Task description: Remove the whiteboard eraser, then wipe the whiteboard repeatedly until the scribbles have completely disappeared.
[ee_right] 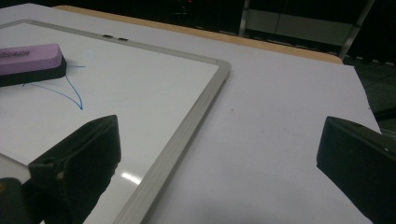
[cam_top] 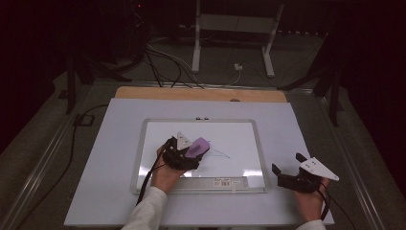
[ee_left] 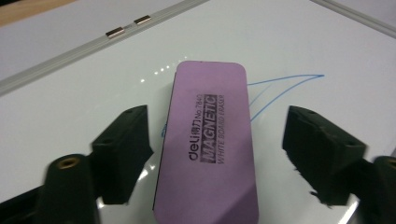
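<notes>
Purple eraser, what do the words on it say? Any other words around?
Eraser: "deli", "No.7840", "MAGNETIC", "WHITE BOARD ERASER"; the two small signs after "deli" are too small to read.
Sticker on the whiteboard frame: print too small to read.

We're in a lab or recording studio, by the look of it: dark curtained walls all round, a grey carpeted floor (cam_top: 43,139), and loose cables (cam_top: 163,62) snaking across it at eleven o'clock. At twelve o'clock stands a white metal stand (cam_top: 230,28) on two legs. In the middle sits a white-covered surface (cam_top: 110,158) with a wooden edge (cam_top: 201,94), carrying a framed whiteboard (cam_top: 261,143).
</notes>
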The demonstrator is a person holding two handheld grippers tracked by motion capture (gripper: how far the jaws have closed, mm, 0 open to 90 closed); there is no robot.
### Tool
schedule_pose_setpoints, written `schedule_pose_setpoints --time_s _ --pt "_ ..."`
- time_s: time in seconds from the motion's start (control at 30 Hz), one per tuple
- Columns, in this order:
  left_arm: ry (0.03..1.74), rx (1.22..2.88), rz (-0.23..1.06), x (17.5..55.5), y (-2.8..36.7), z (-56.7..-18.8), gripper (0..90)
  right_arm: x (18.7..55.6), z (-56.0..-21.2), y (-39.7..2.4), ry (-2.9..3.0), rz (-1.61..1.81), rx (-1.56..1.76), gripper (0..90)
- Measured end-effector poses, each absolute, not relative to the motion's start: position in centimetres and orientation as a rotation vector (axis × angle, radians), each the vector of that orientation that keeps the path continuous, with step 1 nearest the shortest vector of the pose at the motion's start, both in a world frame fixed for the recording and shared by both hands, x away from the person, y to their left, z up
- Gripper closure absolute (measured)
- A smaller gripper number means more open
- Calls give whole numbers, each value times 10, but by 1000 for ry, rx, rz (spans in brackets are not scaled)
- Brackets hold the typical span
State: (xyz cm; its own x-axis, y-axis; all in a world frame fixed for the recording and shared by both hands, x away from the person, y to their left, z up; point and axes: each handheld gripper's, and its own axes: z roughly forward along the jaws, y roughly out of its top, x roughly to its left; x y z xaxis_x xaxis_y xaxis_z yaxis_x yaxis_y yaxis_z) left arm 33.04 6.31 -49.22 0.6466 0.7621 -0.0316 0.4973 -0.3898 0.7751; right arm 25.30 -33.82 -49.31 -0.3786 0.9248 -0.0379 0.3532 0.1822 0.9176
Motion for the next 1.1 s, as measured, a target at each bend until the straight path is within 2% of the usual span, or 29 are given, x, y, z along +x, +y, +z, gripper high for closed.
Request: schedule_pose_setpoints --time_s 0.1,0.37,0.8,1.0,1.1 --pt "1001 2069 396 333 63 -495 176 253 -493 -338 1842 1176 1199 1" --pt "1019 2109 368 339 61 -501 187 253 -493 -338 1842 1175 1201 1" --pt "997 2192 377 344 55 -500 306 253 -493 -338 1845 1176 1198 1" --pt "1005 2204 375 345 56 -501 406 253 -493 -338 1845 1177 1200 1" --pt "1002 2207 380 345 55 -501 414 253 -493 -338 1847 1175 1199 1"
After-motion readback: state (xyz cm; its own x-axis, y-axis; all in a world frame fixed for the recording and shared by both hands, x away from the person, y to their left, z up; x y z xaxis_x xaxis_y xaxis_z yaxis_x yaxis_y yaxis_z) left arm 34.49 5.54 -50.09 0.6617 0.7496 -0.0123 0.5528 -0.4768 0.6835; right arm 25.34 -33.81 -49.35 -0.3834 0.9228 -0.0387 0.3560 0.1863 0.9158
